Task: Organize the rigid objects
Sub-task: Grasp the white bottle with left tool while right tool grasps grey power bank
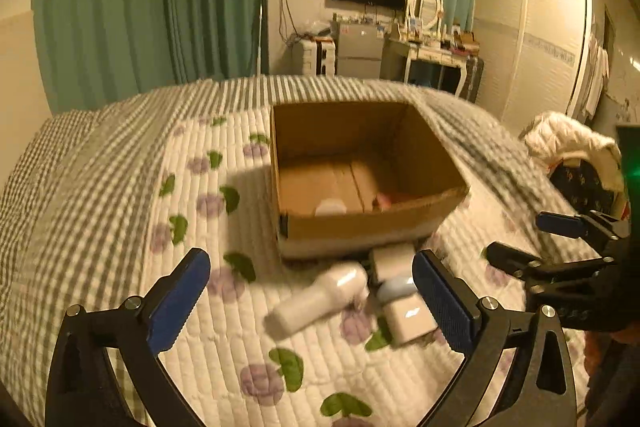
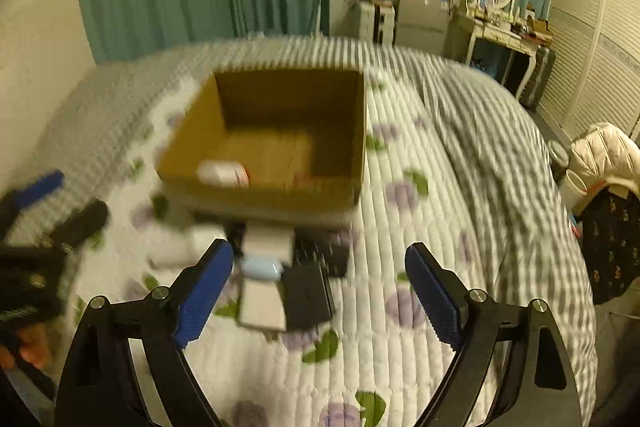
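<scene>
left wrist: white bottle (image 1: 320,297) beside cardboard box (image 1: 360,223)

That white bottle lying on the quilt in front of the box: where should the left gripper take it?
Grip the white bottle across its wide body, near the middle, coming down from above with the left gripper. It lies on its side, slanted toward the cardboard box, so turn the open jaws square to its long axis. The quilt is soft; it may sink.
</scene>
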`<state>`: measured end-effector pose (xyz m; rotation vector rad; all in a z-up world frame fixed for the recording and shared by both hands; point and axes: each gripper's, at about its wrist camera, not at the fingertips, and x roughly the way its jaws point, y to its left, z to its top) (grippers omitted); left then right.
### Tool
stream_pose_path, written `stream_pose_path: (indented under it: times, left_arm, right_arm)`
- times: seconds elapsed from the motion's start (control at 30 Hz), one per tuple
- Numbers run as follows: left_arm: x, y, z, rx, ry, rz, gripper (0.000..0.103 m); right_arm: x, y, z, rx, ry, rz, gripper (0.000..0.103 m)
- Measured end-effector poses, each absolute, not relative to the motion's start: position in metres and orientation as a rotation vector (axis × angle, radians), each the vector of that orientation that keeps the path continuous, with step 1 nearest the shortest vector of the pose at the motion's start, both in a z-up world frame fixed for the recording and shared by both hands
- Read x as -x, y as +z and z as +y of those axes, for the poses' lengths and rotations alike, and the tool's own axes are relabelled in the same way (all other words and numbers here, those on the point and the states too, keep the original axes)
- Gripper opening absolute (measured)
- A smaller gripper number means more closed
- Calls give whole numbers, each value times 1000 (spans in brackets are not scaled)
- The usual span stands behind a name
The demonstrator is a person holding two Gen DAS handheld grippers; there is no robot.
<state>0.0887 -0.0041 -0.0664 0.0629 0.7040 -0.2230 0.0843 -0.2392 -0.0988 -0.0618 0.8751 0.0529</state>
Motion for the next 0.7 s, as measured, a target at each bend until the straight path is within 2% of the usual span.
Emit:
stream_pose_path:
  times: [0.2,0.27,0.4,0.63,0.67,0.7]
  left_arm:
    - [-101,-118,-1,-86,-211,798,103]
    - [-106,-135,2,-79,-211,836,103]
    - [-112,-153,4,-76,-218,878,103]
    - [-122,-171,-10,-163,-222,921,103]
    - [-124,-171,-12,-177,-223,922,103]
    - [-125,-171,-15,-189,-225,921,103]
  right_arm:
    - [-104,-170,-235,119,30,1020,88]
    - [-111,-184,-236,104,44,1059,76]
    - [-123,-203,-233,107,41,1101,64]
    - [-139,-215,-243,-7,50,1089,58]
    - [-139,-214,-245,-21,59,1089,50]
    - [-138,-212,-245,-31,75,1087,46]
